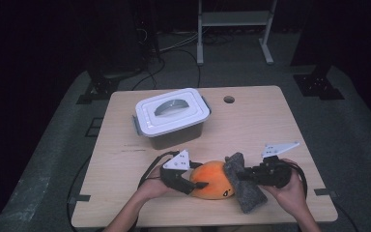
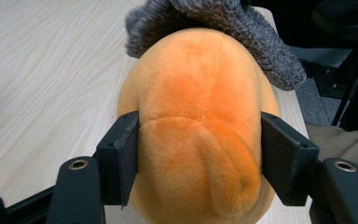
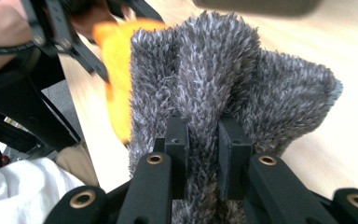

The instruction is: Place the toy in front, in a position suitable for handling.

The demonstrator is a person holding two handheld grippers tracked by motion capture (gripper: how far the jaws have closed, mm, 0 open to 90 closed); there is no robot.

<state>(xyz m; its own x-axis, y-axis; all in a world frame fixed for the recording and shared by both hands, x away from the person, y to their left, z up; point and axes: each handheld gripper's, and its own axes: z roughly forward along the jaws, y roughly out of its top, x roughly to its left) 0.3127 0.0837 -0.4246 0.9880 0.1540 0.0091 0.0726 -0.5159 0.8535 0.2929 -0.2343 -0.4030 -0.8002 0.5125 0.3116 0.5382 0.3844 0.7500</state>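
Gripping the orange plush toy [image 2: 200, 140] between my left gripper's [image 1: 186, 181] jaws at the worktop's [image 1: 265, 121] near edge, pinching a fold of the grey fuzzy cloth [image 3: 223, 88] tight in my right gripper [image 3: 203, 154], cloth draping against the toy's far end, lidded white box [image 1: 171, 113] sitting well behind.

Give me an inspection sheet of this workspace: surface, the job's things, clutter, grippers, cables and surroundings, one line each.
Surface: light wooden table with a round hole near its far edge.
Job's things: orange plush toy at the near edge; grey fuzzy cloth lies against its right side.
Clutter: lidded plastic box, closed, on the far left part of the table.
Grippers: left gripper has its jaws either side of the plush toy, pads at its flanks; right gripper is shut on a fold of the cloth.
Cables: a black cable loops from the left gripper; more cables on the floor behind.
Surroundings: dark room, grey floor, metal frame legs beyond the table.
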